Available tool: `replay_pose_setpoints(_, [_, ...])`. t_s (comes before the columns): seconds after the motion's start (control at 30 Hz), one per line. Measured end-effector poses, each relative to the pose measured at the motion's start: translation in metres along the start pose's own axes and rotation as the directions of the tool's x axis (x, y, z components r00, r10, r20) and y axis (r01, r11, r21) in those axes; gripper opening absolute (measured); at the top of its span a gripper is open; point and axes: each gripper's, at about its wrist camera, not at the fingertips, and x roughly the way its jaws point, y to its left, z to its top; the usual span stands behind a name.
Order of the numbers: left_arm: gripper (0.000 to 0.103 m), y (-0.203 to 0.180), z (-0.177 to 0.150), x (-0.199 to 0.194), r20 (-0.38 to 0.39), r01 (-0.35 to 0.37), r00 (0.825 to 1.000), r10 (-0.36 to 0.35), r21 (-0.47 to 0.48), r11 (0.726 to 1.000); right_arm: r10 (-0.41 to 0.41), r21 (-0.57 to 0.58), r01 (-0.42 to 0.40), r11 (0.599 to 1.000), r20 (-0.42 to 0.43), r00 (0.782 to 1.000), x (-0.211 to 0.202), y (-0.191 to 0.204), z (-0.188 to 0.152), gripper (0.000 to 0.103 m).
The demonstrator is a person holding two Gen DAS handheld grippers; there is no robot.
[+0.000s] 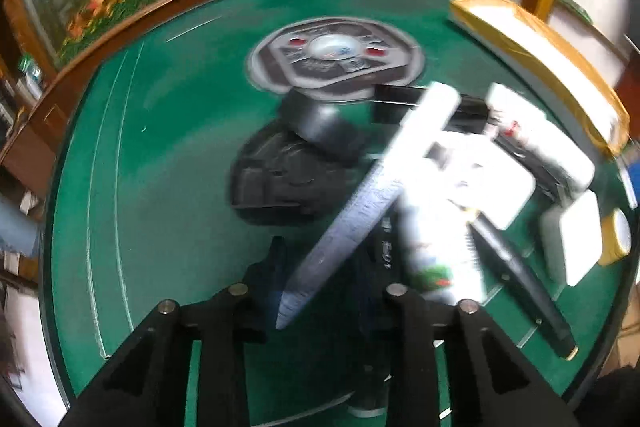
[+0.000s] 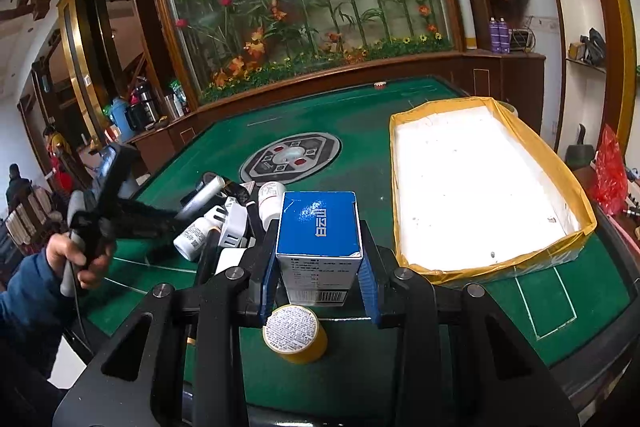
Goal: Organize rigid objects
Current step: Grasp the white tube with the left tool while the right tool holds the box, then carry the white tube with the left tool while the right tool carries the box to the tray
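At surface's right edge: tray point(image 2: 576, 201), nothing in it yet, so task barely begun. My right hand-held gripper point(image 2: 318, 269) is clamped on blue box point(image 2: 318, 223), approx mid-surface. Pile point(image 2: 224, 223) unsorted. Left hand-held gripper point(image 1: 320, 307): narrowed around grey bar point(image 1: 356, 215); contact too blurred to tell. Only right view shows tray interior.

Green felt table point(image 2: 340, 131), yellow-taped white tray point(image 2: 480, 187), yellow tape roll point(image 2: 294, 333), clutter pile point(image 2: 224, 223)

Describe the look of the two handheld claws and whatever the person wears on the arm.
Both claws are matte black, with angular arms, triangular cut-outs and round silver pivot pins. The right claw has blue ribbed finger pads. The left claw has a grey handle with a cable. The sleeve is blue.
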Motion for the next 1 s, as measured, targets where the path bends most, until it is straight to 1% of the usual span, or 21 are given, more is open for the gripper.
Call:
replay_pose_setpoints(0.1, [0.024,-0.007,-0.001,-0.003,0.002,0.014,1.0,-0.014,-0.007,1.0,0.006,0.008,-0.006,1.0,-0.005,1.0,0.001,-0.001,0.0,0.034])
replay_pose_setpoints(0.17, [0.022,-0.002,0.0,-0.004,-0.002,0.031,1.0,-0.031,-0.056,0.998,0.015,0.016,-0.015,1.0,-0.009,1.0,0.002,-0.002,-0.001,0.034])
replay_pose_setpoints(0.23, [0.017,0.0,0.001,-0.004,-0.005,0.046,0.999,-0.046,-0.082,0.996,0.02,0.016,-0.02,1.0,-0.011,1.0,0.003,-0.001,0.0,0.034])
replay_pose_setpoints(0.27, [0.017,0.0,0.002,-0.004,-0.003,0.058,0.998,-0.059,-0.091,0.994,0.021,0.015,-0.021,1.0,-0.012,1.0,0.003,-0.001,-0.001,0.034])
replay_pose_setpoints(0.37, [0.018,-0.001,0.005,-0.002,-0.007,0.048,0.999,-0.049,-0.105,0.993,0.025,0.012,-0.025,1.0,-0.012,1.0,0.003,-0.001,0.0,0.034])
replay_pose_setpoints(0.47, [0.019,0.001,0.011,0.005,-0.029,0.038,0.999,-0.041,-0.114,0.993,0.027,0.014,-0.027,1.0,-0.008,1.0,0.003,-0.001,0.0,0.034])
replay_pose_setpoints(0.6, [0.017,0.001,0.014,0.007,-0.014,0.026,1.0,-0.028,-0.134,0.991,0.035,0.021,-0.035,0.999,-0.005,0.999,0.004,-0.002,-0.002,0.034])
replay_pose_setpoints(0.73, [0.014,0.002,0.007,-0.007,0.035,0.045,0.999,-0.038,-0.194,0.98,0.045,0.025,-0.045,0.999,-0.006,0.999,0.006,-0.004,-0.002,0.034])
replay_pose_setpoints(0.83, [0.013,0.005,0.004,-0.024,0.096,0.094,0.993,-0.074,-0.221,0.971,0.05,0.03,-0.049,0.998,-0.008,0.999,0.007,-0.006,0.0,0.034])
replay_pose_setpoints(1.0, [0.013,-0.001,0.003,-0.045,0.15,0.13,0.984,-0.099,-0.214,0.968,0.058,0.038,-0.058,0.998,-0.013,0.998,0.009,-0.004,0.001,0.034])
